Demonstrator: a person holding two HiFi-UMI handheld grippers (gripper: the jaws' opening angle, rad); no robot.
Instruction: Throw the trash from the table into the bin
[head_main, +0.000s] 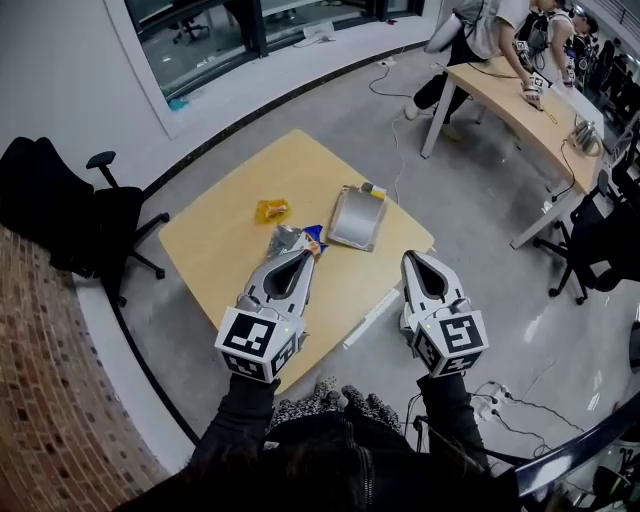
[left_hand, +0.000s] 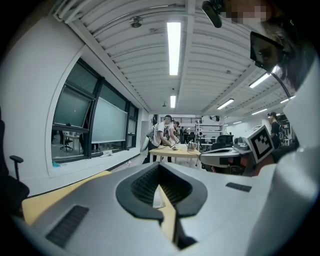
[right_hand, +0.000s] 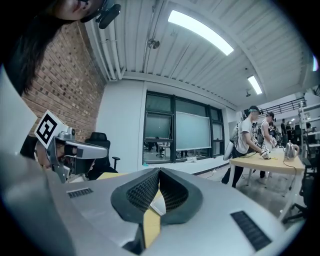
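Bench (head_main: 215, 255) with litter crowding its middle.
A yellow wrapper (head_main: 271, 210), a crumpled bag (head_main: 288, 240) and a silver tray (head_main: 357, 218) are sitting close together, leaving the bench's left side open.

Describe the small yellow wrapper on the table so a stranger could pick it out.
Start at the light wooden table in the middle of the floor. Near its centre a small crumpled wrapper lies on bare wood. It is bright orange-yellow, and smaller than both the silver-and-blue bag just nearer the person and the flat grey piece off to one side.
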